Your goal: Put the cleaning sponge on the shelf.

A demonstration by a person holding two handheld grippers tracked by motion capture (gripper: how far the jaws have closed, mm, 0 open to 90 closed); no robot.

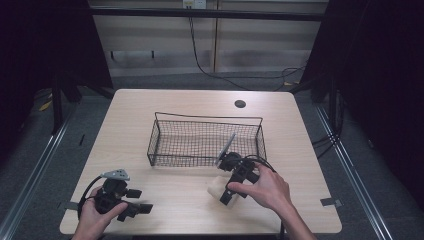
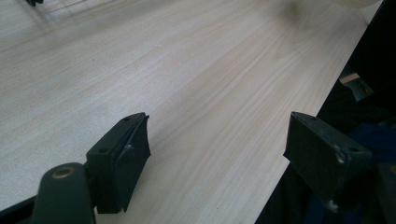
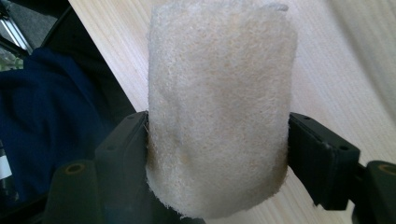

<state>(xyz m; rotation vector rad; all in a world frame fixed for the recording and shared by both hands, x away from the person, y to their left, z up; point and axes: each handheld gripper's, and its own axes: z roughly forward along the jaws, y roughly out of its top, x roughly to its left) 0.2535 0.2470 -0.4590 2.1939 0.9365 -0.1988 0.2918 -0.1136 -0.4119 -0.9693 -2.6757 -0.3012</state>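
A cream, fuzzy roll [image 3: 217, 107] stands between the two black jaws of my right gripper [image 3: 217, 140], and both pads press on its sides. From above, the roll [image 1: 213, 190] is near the table's front middle, just in front of the wire basket [image 1: 207, 119], with my right gripper [image 1: 220, 187] shut on it. My left gripper [image 1: 141, 200] rests at the front left corner, held by a hand. Its jaws are wide open over bare wood [image 2: 217, 149] with nothing between them.
The black wire basket stands mid-table, and a thin grey object [image 1: 226, 147] leans against its front right wall. A dark round grommet [image 1: 240, 104] sits near the far edge. The table's front edge [image 2: 299, 140] runs close by the left gripper.
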